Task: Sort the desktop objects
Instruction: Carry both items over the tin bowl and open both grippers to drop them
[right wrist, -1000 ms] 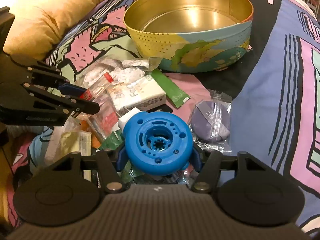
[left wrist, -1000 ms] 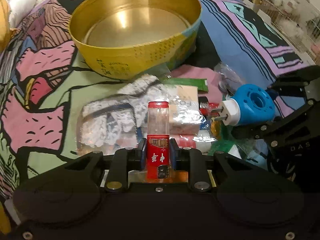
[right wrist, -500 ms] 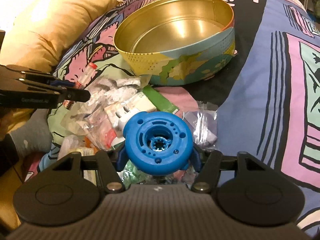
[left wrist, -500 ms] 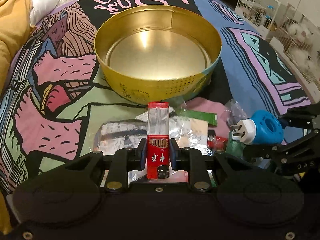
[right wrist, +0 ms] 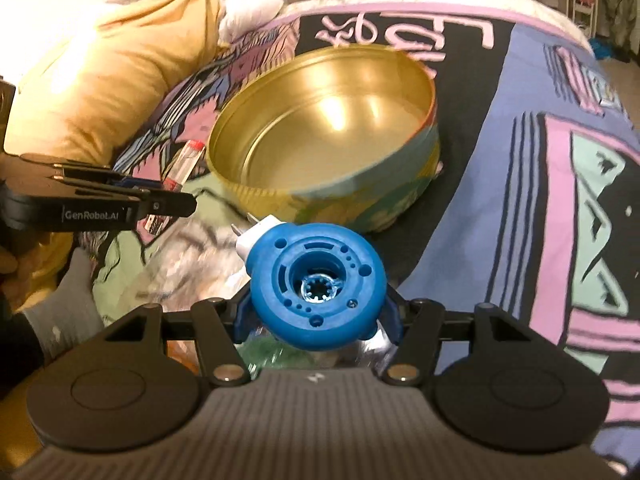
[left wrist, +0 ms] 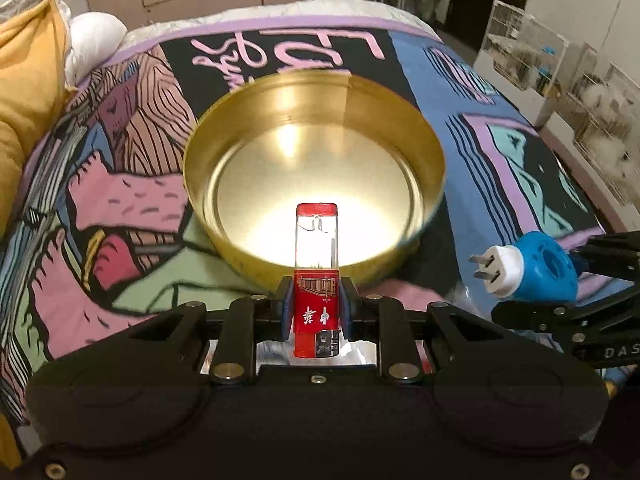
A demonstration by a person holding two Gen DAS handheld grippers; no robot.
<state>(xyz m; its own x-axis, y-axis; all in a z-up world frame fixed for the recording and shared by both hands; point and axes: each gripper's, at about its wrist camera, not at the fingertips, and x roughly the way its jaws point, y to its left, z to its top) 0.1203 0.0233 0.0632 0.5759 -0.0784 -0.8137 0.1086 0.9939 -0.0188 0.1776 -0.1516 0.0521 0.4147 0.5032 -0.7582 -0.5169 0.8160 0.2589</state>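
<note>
My left gripper [left wrist: 316,312] is shut on a red and clear lighter [left wrist: 316,276], held upright just in front of the round gold tin [left wrist: 316,160]. My right gripper [right wrist: 316,312] is shut on a blue plug-in device [right wrist: 318,288] with a white two-pin plug, held above the pile of packets near the tin [right wrist: 320,128]. The blue device [left wrist: 536,266] and right gripper show at the right of the left wrist view. The left gripper [right wrist: 168,204] with the lighter [right wrist: 182,168] shows at the left of the right wrist view.
The tin sits empty on a colourful patterned blanket [left wrist: 120,208]. Loose plastic packets [right wrist: 192,256] lie under the grippers. A yellow pillow [right wrist: 100,80] is at the left. Wire cages [left wrist: 560,64] stand beyond the bed's right edge.
Both grippers have risen and moved forward toward the tin with their objects. The packet pile has dropped below the left wrist view.
</note>
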